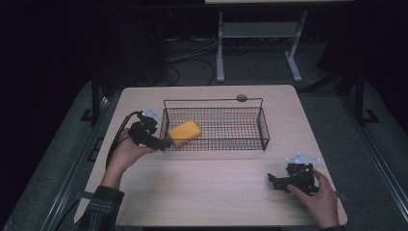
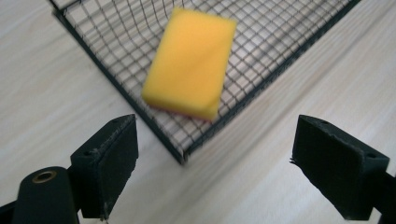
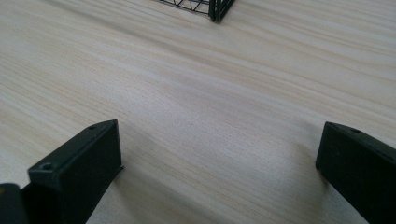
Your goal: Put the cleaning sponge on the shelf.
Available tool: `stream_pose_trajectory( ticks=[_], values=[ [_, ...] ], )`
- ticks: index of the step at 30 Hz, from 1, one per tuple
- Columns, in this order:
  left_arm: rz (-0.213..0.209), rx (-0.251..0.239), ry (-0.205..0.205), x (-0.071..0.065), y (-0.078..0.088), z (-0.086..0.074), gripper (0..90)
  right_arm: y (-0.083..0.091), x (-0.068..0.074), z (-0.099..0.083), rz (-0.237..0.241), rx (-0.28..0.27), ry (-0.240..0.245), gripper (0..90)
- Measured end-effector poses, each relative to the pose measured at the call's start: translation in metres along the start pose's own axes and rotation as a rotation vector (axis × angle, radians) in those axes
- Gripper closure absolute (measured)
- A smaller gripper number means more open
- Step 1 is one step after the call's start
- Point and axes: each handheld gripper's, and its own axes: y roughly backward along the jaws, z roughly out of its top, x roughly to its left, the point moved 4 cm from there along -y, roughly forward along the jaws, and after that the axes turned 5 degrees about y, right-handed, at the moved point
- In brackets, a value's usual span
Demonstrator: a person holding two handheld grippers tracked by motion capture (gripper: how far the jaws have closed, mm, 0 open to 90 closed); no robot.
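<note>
The yellow sponge (image 1: 184,131) lies inside the wire basket (image 1: 263,129); the left tongs (image 1: 165,143) gape empty beside it; the right tongs (image 1: 272,180) rest wide apart on the surface (image 1: 216,192); next, I think, pull the left tongs away

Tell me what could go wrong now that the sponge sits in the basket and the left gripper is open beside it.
1. The left gripper hangs close to the wire basket corner; a careless pull-back could snag the rim and drag it.
2. The yellow sponge lies near that same corner, so a jolt might tip it out.
3. The left cable could catch the table edge.
</note>
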Motion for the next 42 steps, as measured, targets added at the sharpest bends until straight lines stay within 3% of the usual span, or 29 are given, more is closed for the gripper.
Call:
stream_pose_trajectory(
  ticks=[5, 12, 25, 42],
  values=[
    [0.01, -0.024, 0.005, -0.006, 0.007, -0.022, 13.7, 0.0, 0.0, 0.0, 0.002, 0.002, 0.002, 0.0],
    [0.058, -0.018, 0.011, -0.011, 0.007, -0.052, 13.6, 0.0, 0.0, 0.0, 0.001, 0.0, 0.0, 0.0],
    [0.088, -0.009, 0.028, -0.021, 0.002, -0.103, 13.7, 0.0, 0.0, 0.0, 0.001, 0.0, -0.001, 0.0],
    [0.102, 0.006, 0.077, -0.022, -0.007, -0.143, 13.7, 0.0, 0.0, 0.0, 0.002, -0.001, 0.001, 0.0]
  ],
)
